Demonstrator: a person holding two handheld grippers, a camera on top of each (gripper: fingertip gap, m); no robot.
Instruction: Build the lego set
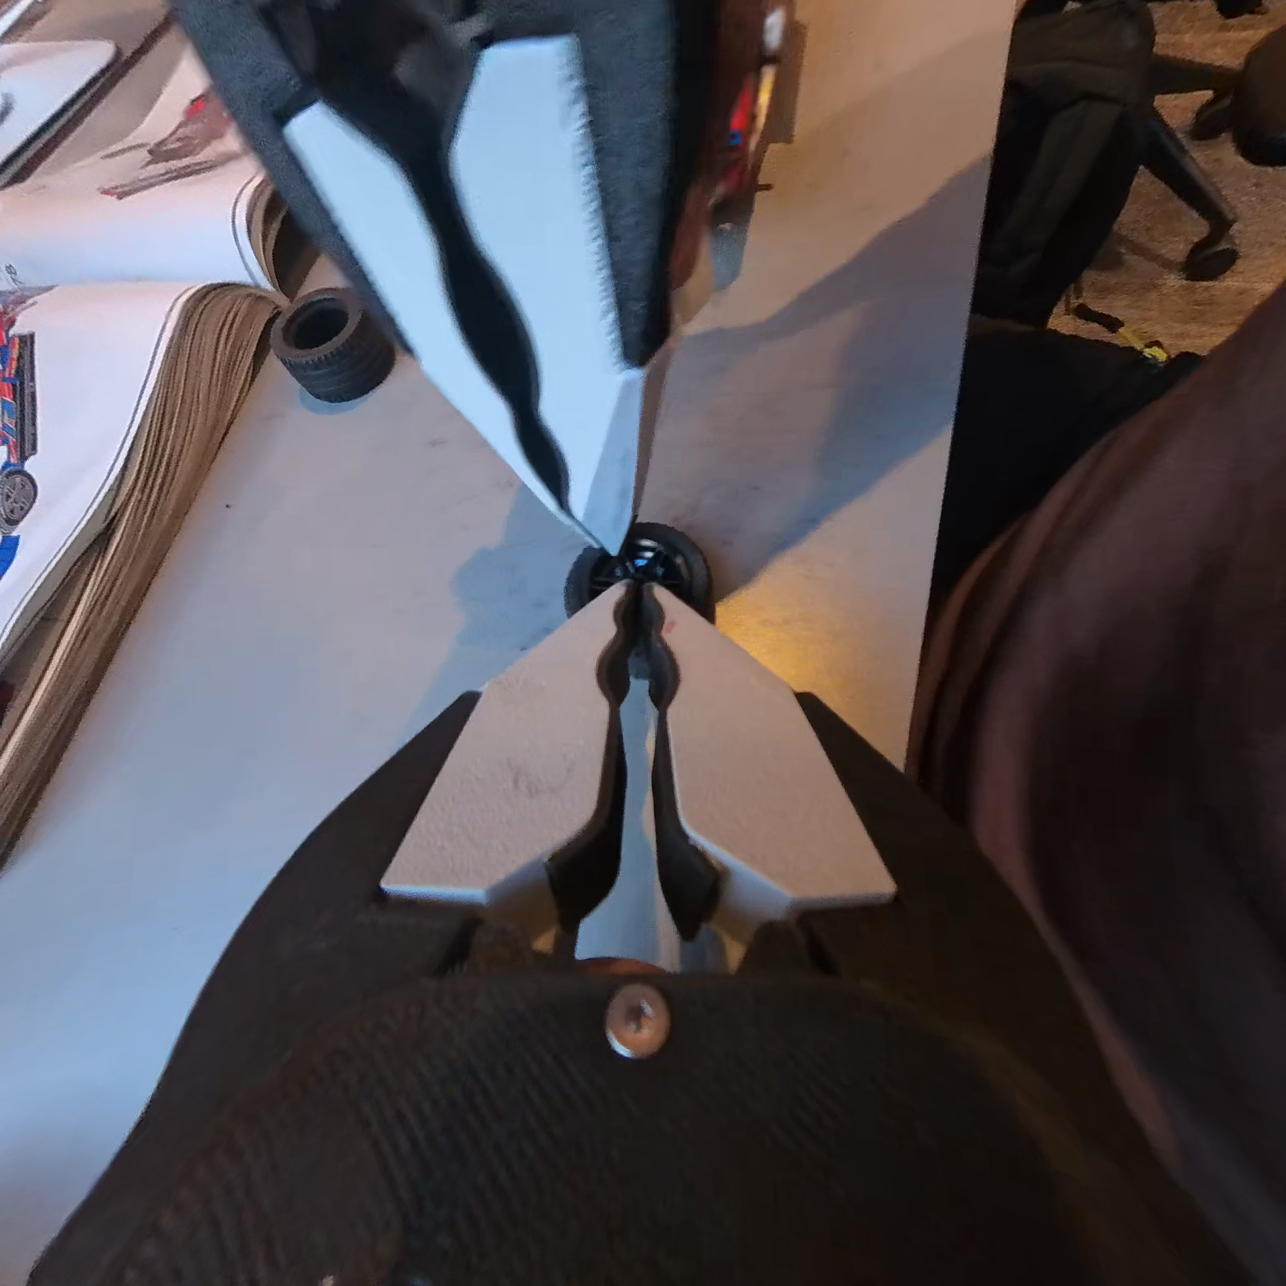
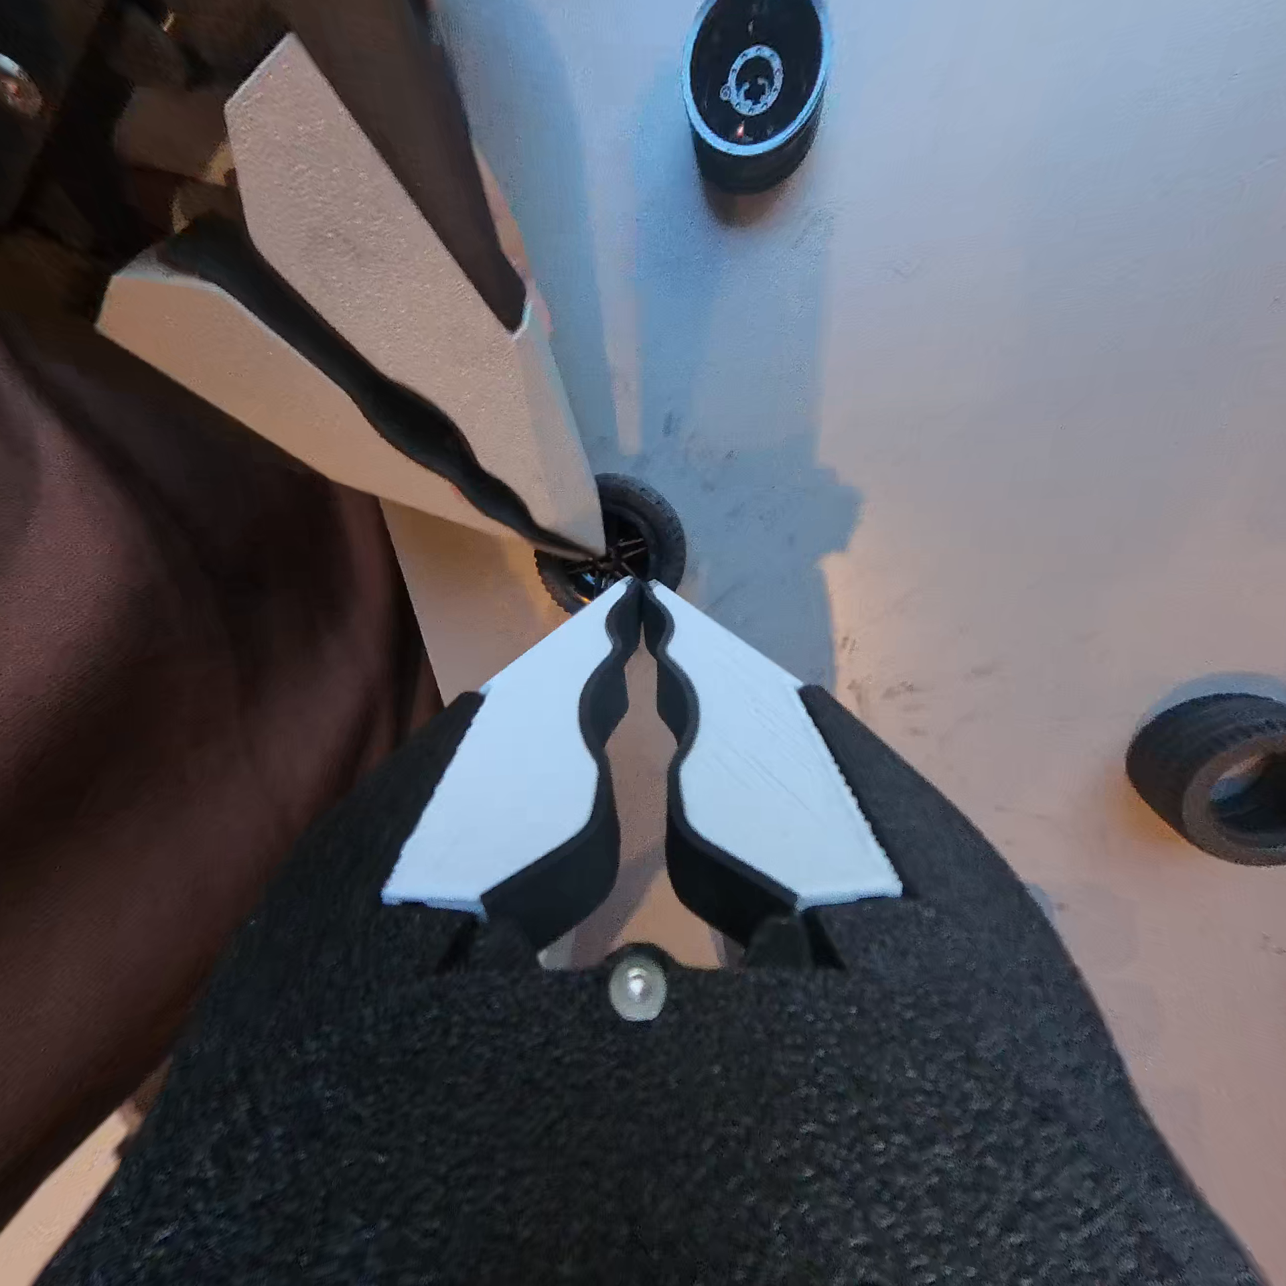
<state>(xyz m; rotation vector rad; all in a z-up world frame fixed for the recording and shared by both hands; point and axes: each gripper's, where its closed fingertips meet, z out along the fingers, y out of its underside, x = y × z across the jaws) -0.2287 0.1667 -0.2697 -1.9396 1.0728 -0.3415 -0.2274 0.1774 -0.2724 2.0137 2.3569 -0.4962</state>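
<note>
A small black wheel (image 1: 685, 567), a spoked rim inside a rubber tyre, lies flat on the white table (image 1: 313, 626) near its front edge. My left gripper (image 1: 632, 593) is shut, and its tips rest on the rim from the near side. My right gripper (image 1: 611, 551) comes in from above, also shut, with its tips on the same rim. In the right wrist view the wheel (image 2: 657, 518) sits just past my right gripper (image 2: 637, 583), and the left gripper (image 2: 590, 551) meets it from the upper left. I cannot tell whether either pinches a spoke.
A loose black tyre (image 1: 330, 348) stands by the open instruction booklet (image 1: 83, 390) at the left. In the right wrist view a second wheel (image 2: 755, 90) lies at the top and a loose tyre (image 2: 1218, 779) at the right. A person's dark clothing (image 1: 1113, 765) is beside the table edge. Both grippers' tips are close together, under 4 cm apart.
</note>
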